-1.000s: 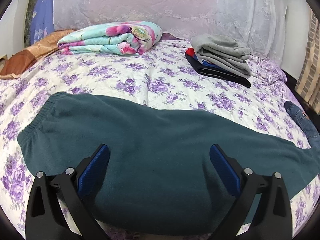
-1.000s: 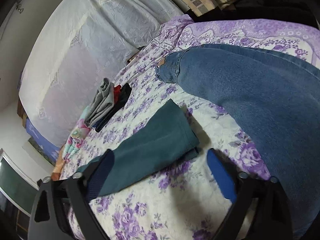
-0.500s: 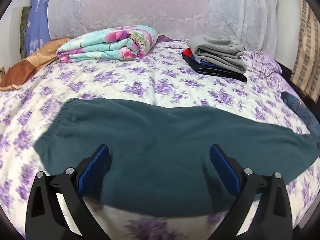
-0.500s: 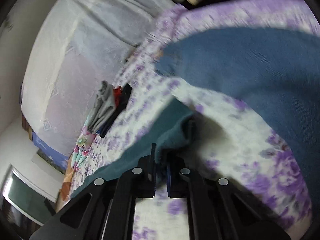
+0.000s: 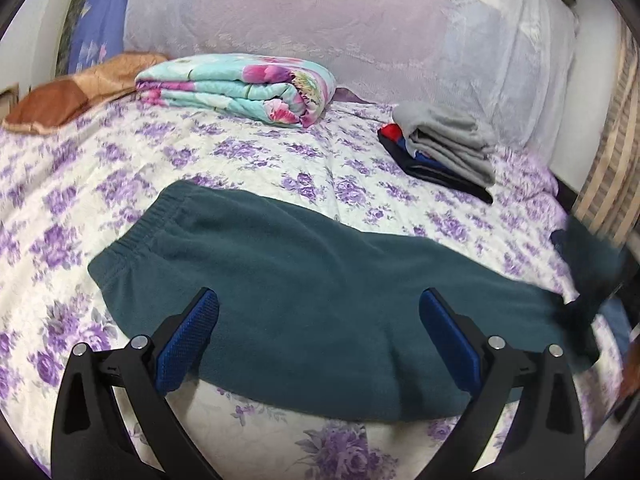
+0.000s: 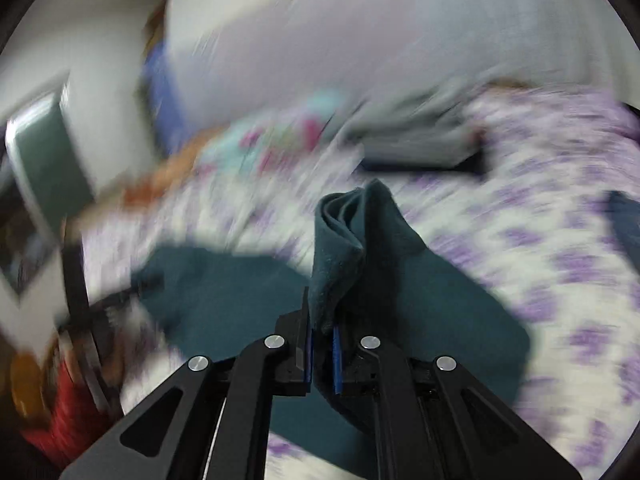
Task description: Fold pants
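Currently the teal pants [image 5: 320,304] lie lengthwise across the floral bed [image 5: 248,160], waistband at left. Right gripper [image 6: 322,344] clamps a raised leg end. Left gripper [image 5: 320,336] hovers wide above. Folded clothes [image 5: 448,148] and a rolled quilt [image 5: 240,88] sit well behind.

One pair of teal pants [image 5: 320,280] is spread across the one bed [image 5: 248,152]. Two grippers are in play, the left gripper [image 5: 320,332] and the right gripper [image 6: 322,340], each with two fingers. Up by the headboard sits one folded floral quilt [image 5: 240,88], and one stack of folded clothes [image 5: 444,148] with one grey piece on top. One orange-brown cloth [image 5: 76,92] lies at the far left corner.
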`<state>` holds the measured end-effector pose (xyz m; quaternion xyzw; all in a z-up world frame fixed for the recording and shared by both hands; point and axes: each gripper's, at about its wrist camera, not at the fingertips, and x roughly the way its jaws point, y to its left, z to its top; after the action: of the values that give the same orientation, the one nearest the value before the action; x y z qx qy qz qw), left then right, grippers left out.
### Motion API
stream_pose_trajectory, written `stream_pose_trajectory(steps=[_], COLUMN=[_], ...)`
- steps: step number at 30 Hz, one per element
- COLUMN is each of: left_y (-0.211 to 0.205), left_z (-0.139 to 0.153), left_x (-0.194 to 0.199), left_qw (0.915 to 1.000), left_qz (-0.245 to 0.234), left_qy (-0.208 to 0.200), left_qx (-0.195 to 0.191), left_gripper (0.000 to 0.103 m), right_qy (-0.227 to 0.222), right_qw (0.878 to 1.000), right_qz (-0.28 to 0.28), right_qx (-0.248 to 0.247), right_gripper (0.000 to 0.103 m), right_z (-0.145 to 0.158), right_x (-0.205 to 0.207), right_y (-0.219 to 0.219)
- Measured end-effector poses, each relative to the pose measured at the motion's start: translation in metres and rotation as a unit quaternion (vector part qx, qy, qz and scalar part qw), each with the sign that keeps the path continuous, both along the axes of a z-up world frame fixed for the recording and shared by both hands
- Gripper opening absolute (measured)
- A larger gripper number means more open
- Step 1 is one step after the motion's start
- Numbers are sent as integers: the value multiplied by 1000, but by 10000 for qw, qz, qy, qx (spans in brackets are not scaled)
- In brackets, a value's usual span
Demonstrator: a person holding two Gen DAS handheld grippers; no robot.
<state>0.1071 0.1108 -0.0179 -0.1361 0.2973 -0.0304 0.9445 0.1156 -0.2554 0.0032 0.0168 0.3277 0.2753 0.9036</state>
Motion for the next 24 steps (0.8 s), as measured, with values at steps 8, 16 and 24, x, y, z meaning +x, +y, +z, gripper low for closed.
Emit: stream_pose_trajectory(steps=[8, 16, 24], left_y=[18, 13, 13], left_z=[-5, -6, -6], left_x=[-3, -3, -3], left_qw=[9973, 9981, 9983], left_qz=[-38, -22, -10], left_qy=[-70, -68, -69], left_qx=[-727, -611, -581], left_gripper=[98, 98, 98], right_qy=[111, 448, -442], right_qw=[9972, 9902, 9941], right_qz=[533, 1124, 57], right_qx=[-520, -700, -985], right_gripper=[8, 58, 58], right_z=[-33, -48, -10], right_x=[2, -2, -7], right_y=[71, 100, 66])
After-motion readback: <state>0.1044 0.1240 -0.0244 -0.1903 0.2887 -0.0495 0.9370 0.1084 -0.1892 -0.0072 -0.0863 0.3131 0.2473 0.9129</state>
